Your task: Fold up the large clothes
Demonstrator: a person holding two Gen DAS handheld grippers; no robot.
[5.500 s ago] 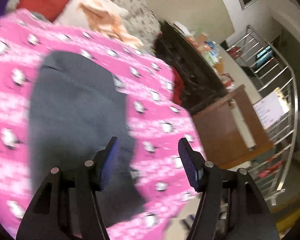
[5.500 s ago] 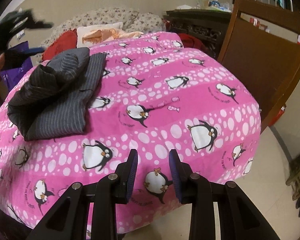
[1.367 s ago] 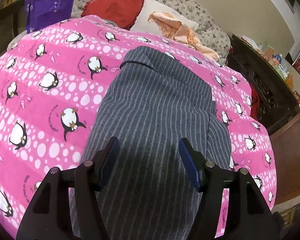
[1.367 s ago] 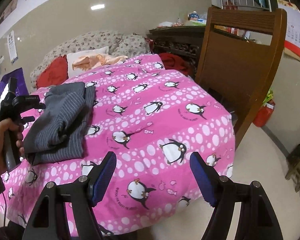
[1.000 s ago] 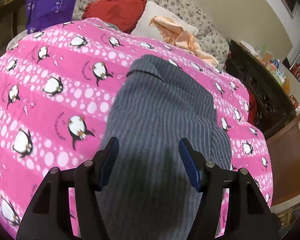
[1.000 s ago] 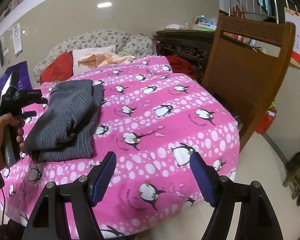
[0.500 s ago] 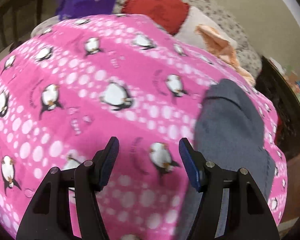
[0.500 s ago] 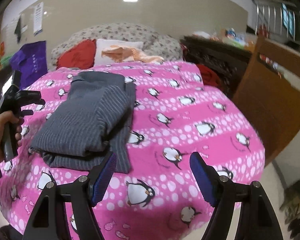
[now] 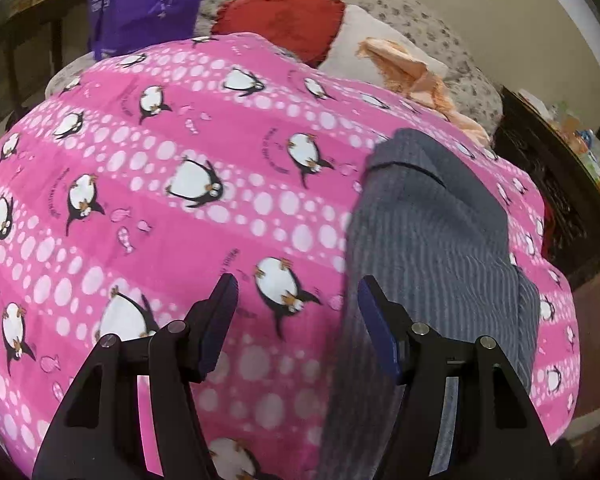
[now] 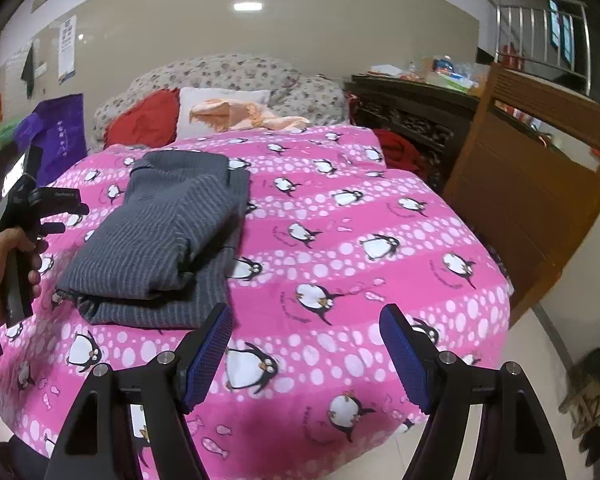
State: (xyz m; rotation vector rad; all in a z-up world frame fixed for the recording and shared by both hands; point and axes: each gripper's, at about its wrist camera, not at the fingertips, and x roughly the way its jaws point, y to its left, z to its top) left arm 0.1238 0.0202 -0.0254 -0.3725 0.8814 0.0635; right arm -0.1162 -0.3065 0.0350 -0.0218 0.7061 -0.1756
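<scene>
- Both pairs of fingers are spread wide with nothing between them: our left gripper hangs over the pink penguin blanket, and our right gripper hangs over the near part of the same blanket.
- We see blue pads on the inner faces of the right fingers, and darker blue pads on the left ones.
- Our left gripper's right finger sits in front of the edge of the grey striped garment; we cannot tell whether it touches the cloth.
- From the right wrist view, the grey striped garment lies folded on the left half of the blanket, an upper folded layer resting on a wider lower layer whose edge shows along the near side.
- We hold the left gripper's handle in our left hand, just beside the left edge of the garment and apart from it.
- Our right gripper is near the garment's near right corner, not touching it.
- Behind the blanket we see a red cushion, a white pillow with a peach cloth on it, and a floral headboard cushion.
- A purple bag stands at the far left, a dark carved cabinet at the far right, and a brown wooden chair back just beside the blanket's right edge.
</scene>
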